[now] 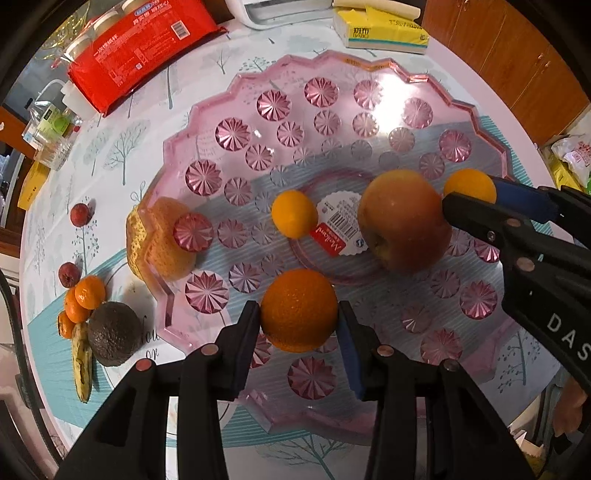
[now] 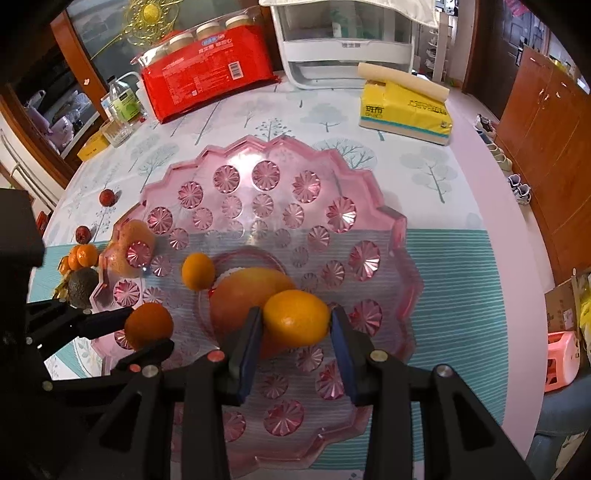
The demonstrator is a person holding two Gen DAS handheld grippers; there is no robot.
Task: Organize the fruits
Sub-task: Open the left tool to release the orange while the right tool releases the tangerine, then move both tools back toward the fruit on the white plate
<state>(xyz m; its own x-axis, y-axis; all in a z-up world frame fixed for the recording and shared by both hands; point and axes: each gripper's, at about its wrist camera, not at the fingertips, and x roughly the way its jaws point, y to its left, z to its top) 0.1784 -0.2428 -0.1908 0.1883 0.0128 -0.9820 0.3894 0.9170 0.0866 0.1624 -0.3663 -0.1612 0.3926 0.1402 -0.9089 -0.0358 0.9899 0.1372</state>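
A pink scalloped plastic tray (image 1: 332, 110) (image 2: 391, 229) lies on the table. My left gripper (image 1: 299, 317) (image 2: 147, 328) is shut on an orange (image 1: 298, 308) (image 2: 148, 325) above the tray's near-left part. My right gripper (image 2: 295, 321) (image 1: 467, 194) is shut on a yellow-orange citrus (image 2: 296, 317) (image 1: 470, 184) above the tray, beside a big apple (image 1: 402, 219) (image 2: 240, 295). A small yellow citrus (image 1: 293, 213) (image 2: 197, 270) lies in the tray. Left of the tray lie mandarins (image 1: 83, 299), an avocado (image 1: 113, 334), a banana (image 1: 82, 360), two red fruits (image 1: 79, 214) and a yellowish fruit (image 1: 162, 240) seen through the rim.
A red package (image 1: 140, 48) (image 2: 207, 85), a yellow tissue pack (image 1: 380, 29) (image 2: 406, 110), a white appliance (image 2: 347, 44), a bottle (image 2: 123, 103) and a glass (image 1: 53, 153) stand at the table's far side. Wooden cabinets (image 2: 546, 122) stand at the right.
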